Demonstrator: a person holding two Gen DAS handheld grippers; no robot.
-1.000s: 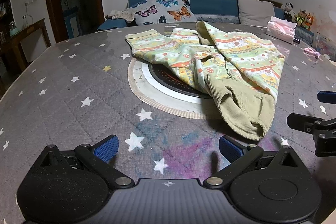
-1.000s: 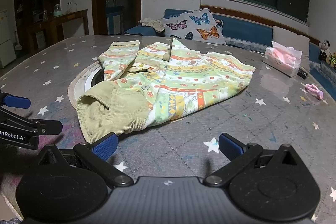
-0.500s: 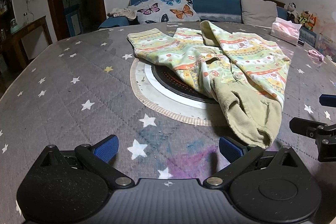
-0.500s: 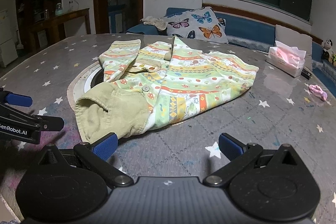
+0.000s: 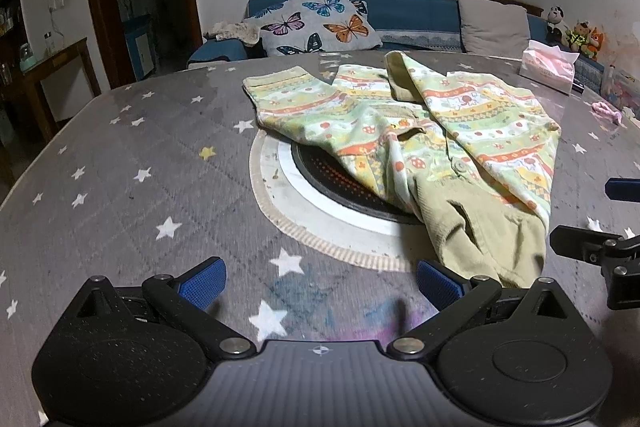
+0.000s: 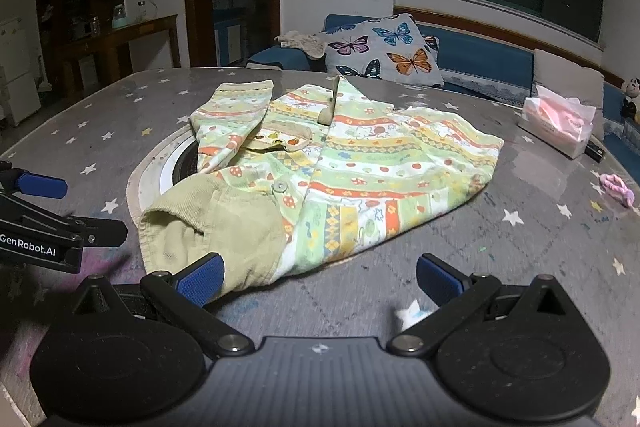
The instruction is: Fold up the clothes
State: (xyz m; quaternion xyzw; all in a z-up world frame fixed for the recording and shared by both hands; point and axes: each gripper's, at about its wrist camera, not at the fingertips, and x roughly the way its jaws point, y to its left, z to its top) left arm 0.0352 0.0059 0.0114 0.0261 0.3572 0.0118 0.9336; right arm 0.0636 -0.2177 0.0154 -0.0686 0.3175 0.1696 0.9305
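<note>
A round table [image 5: 120, 163] covered in grey quilted cloth with white stars carries everything here. Set into its middle is a black circular hotplate with a white ring [image 5: 320, 183], partly covered by the garment.

The garment is a child's green, yellow and orange patterned jacket with a khaki corduroy lining [image 6: 340, 167]. It lies crumpled across the table's centre, unfolded, one sleeve [image 6: 232, 111] flung toward the far left and the khaki hem [image 6: 208, 227] turned out at the near edge. A round button [image 6: 279, 185] sits just above that hem.

A pink tissue box [image 6: 558, 123] stands well apart at the far right, and a small pink scrap of fabric [image 6: 618, 189] lies near it.

The left tongs [image 5: 320, 279] hover low over bare table, blue pads spread wide, holding nothing; the right pad is just beside the khaki hem. The right tongs [image 6: 318, 275] are equally wide and empty, the left pad overlapping the hem's edge in that view; whether it touches is unclear.

Judging from this, folding has not begun. The risk is pinching only the loose lining layer, so the jacket bunches rather than lifts flat. Dragging it could also catch on the hotplate's rim.
</note>
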